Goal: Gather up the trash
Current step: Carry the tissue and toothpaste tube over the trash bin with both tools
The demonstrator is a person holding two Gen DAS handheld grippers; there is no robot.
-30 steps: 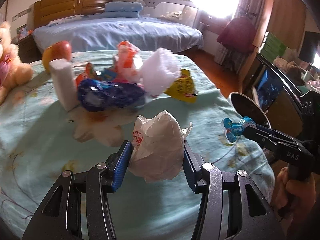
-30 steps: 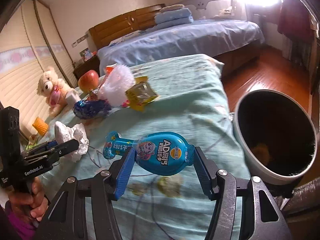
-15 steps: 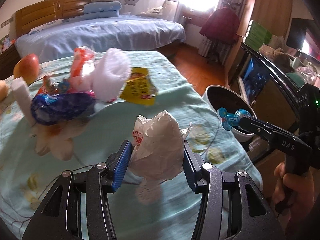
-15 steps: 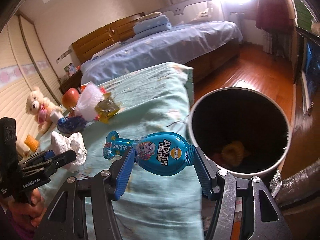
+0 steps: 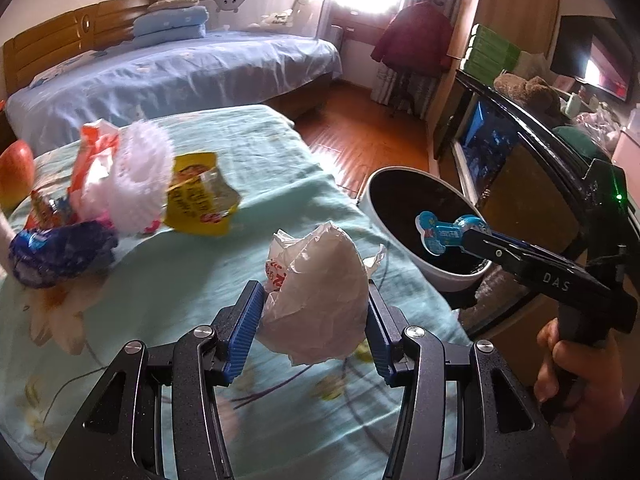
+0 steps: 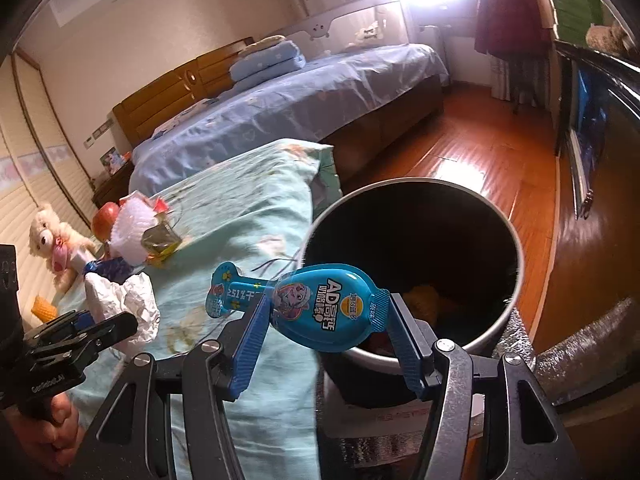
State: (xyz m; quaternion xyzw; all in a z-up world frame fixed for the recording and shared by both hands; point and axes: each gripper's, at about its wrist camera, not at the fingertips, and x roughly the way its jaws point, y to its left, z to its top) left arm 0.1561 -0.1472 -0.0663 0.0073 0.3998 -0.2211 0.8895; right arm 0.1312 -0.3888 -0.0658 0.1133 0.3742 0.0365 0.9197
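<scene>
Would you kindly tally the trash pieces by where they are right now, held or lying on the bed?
Held in tongs: 2 (crumpled white paper wrapper, blue snack packet)
Lying on the bed: 4 (yellow packet, white foam net, orange-and-white bag, dark blue bag)
Total: 6

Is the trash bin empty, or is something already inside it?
Not empty. The right wrist view shows yellow-orange items at the bottom of the bin, under the blue packet in the right gripper.

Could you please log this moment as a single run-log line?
left gripper: shut on crumpled white paper, over bed | right gripper: shut on blue snack packet, at bin rim | release pending
</scene>
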